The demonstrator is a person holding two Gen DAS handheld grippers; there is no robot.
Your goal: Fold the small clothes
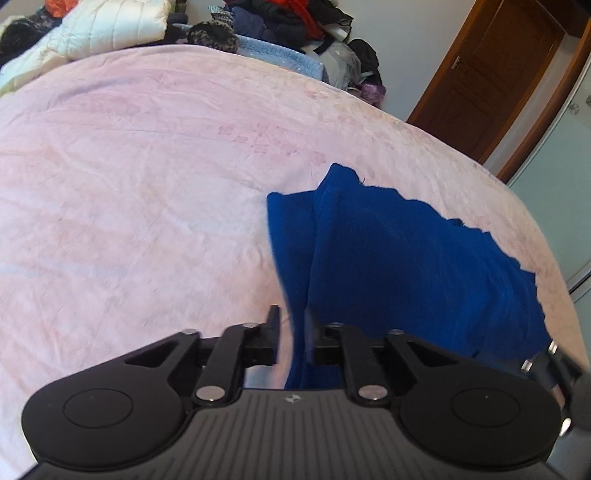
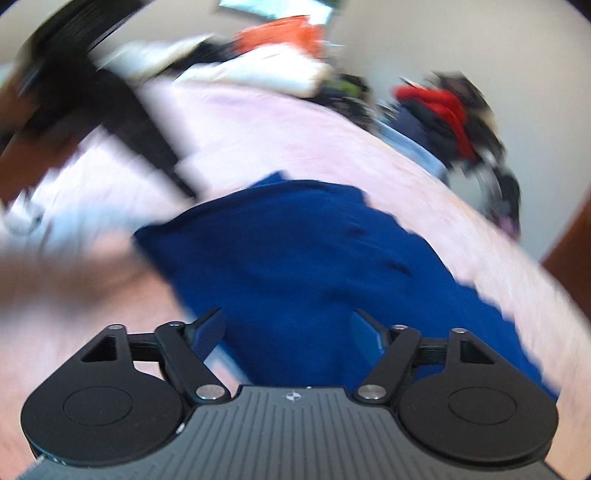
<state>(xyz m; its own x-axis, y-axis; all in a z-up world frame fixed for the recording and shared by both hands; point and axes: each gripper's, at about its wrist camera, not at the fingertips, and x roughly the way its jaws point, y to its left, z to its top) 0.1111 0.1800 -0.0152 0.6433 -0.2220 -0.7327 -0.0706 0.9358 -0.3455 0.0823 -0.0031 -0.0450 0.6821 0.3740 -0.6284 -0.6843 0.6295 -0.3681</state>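
Looking along your left gripper (image 1: pixel 293 332) first: its jaws stand a little apart, and a fold of the blue cloth (image 1: pixel 388 258) hangs in the gap between them. Right finger is half hidden by cloth and blur, so you can't tell if the pads touch it; they look slack, not clamped. The cloth lies on the pink bed (image 1: pixel 147 184), right of centre in this view, crumpled, with a ragged far edge and a narrow fold along its left side. A clothes pile (image 1: pixel 280 22) sits at the bed's far edge, beside a white puffer jacket (image 1: pixel 110 29). A brown door (image 1: pixel 498 74) stands at upper right. A bit of the other tool shows at the right edge, too little to read.

Right wrist view, heavily blurred. Your right gripper (image 2: pixel 288 332) has its jaws wide apart, with nothing pinched; the blue cloth (image 2: pixel 314 266) lies just beyond and below the fingertips, spread across the pink bed (image 2: pixel 277 122). Whether the tips brush the cloth you can't tell. Your left gripper (image 2: pixel 122 110) shows as a dark smear crossing upper left, its state unreadable here. The clothes pile (image 2: pixel 443 107), with a red garment on it, sits at the bed's far right, white jacket (image 2: pixel 258 70) further left.
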